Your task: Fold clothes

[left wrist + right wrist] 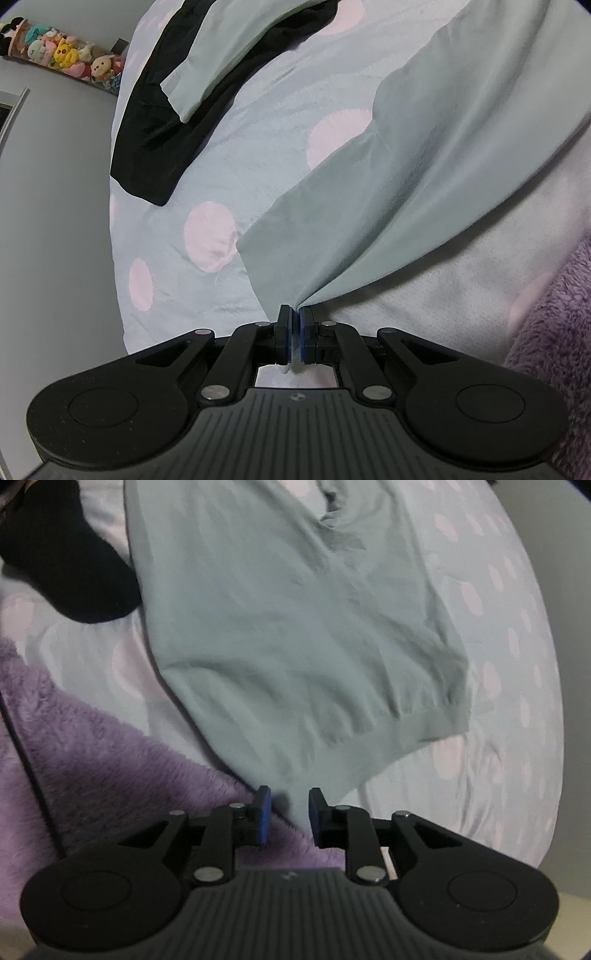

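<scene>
A pale green sweater point(295, 627) lies spread on a bed with a light blue, pink-dotted cover point(498, 720). In the left wrist view my left gripper point(295, 314) is shut on a corner of the green sweater point(369, 206), and the cloth fans out from the pinch. In the right wrist view my right gripper point(290, 805) is open, its blue pads point(263, 812) either side of a bottom corner of the sweater's ribbed hem. A black garment point(155, 122) lies further back, partly under a green sleeve point(207, 62). It also shows in the right wrist view point(66, 565).
A fluffy purple blanket point(92, 746) lies on the bed by the right gripper and shows in the left wrist view point(554, 332). A grey wall point(55, 221) runs along the bed's edge. A row of plush toys point(66, 51) hangs on it.
</scene>
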The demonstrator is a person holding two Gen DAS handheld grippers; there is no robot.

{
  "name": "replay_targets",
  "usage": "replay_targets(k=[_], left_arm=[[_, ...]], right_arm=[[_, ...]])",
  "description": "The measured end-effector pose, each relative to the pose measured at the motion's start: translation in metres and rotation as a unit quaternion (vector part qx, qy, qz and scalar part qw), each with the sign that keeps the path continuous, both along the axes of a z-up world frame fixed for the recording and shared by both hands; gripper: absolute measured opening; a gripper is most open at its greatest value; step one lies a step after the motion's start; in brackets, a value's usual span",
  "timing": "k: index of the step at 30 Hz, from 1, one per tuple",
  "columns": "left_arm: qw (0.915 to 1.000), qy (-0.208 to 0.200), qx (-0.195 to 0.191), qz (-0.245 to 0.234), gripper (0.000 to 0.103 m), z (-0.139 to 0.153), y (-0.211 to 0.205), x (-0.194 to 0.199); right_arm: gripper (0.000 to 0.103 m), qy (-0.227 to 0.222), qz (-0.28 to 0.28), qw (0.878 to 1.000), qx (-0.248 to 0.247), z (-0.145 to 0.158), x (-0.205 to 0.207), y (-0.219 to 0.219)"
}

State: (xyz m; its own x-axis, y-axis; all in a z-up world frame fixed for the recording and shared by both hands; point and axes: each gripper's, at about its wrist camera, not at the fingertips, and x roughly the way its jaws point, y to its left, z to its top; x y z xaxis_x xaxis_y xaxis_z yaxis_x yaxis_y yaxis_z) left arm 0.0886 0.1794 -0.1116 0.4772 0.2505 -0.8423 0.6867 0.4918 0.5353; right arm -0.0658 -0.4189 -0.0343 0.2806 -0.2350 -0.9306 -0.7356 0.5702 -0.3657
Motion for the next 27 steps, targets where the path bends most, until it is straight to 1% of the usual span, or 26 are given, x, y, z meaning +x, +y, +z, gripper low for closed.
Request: replay_targets(k=[3, 5, 6, 7, 8, 10, 11, 12, 13, 15, 20, 25, 27], left_arm=[[1.0000, 0.003, 0.002, 0.000, 0.002, 0.000, 0.000, 0.001], [1.0000, 0.005, 0.003, 0.001, 0.002, -0.001, -0.001, 0.002], [1.0000, 0.007, 0.005, 0.000, 0.002, -0.002, -0.001, 0.003], [1.0000, 0.008, 0.006, 0.000, 0.002, -0.002, -0.001, 0.004], [0.9999, 0.009, 0.007, 0.000, 0.002, -0.003, -0.001, 0.005], [0.9999, 0.010, 0.008, 0.000, 0.002, -0.004, -0.001, 0.006], [0.9999, 0.010, 0.007, 0.001, 0.002, -0.004, -0.001, 0.006], [0.9999, 0.010, 0.007, 0.001, 0.002, -0.003, -0.001, 0.006], [0.9999, 0.010, 0.006, 0.001, 0.002, -0.003, -0.001, 0.007], [0.9999, 0.011, 0.005, 0.002, 0.002, -0.003, -0.001, 0.007], [1.0000, 0.003, 0.007, 0.003, 0.002, 0.000, -0.001, 0.007], [0.9999, -0.014, 0.004, 0.007, 0.002, 0.005, -0.001, 0.006], [0.9994, -0.030, -0.010, 0.016, 0.002, 0.014, 0.000, 0.007]], right_arm=[[0.026, 0.029, 0.037, 0.999, -0.005, -0.015, 0.005, 0.005], [0.029, 0.050, 0.063, 0.997, -0.007, -0.026, 0.008, 0.009], [0.029, 0.053, 0.070, 0.996, -0.009, -0.032, 0.010, 0.010], [0.028, 0.056, 0.069, 0.996, -0.007, -0.036, 0.013, 0.010], [0.026, 0.059, 0.069, 0.996, -0.004, -0.040, 0.015, 0.010], [0.025, 0.069, 0.058, 0.996, 0.000, -0.047, 0.019, 0.006], [0.020, 0.074, 0.053, 0.996, 0.003, -0.050, 0.020, 0.004], [0.011, 0.078, 0.045, 0.996, 0.008, -0.051, 0.020, 0.003], [0.008, 0.081, 0.038, 0.996, 0.013, -0.051, 0.019, 0.001], [0.002, 0.068, 0.030, 0.997, 0.020, -0.046, 0.015, 0.000], [0.001, 0.048, 0.017, 0.998, 0.023, -0.028, 0.000, -0.005], [0.001, 0.019, -0.012, 0.999, 0.031, -0.007, -0.011, -0.013], [0.001, 0.002, -0.021, 0.999, 0.033, -0.001, -0.014, -0.015]])
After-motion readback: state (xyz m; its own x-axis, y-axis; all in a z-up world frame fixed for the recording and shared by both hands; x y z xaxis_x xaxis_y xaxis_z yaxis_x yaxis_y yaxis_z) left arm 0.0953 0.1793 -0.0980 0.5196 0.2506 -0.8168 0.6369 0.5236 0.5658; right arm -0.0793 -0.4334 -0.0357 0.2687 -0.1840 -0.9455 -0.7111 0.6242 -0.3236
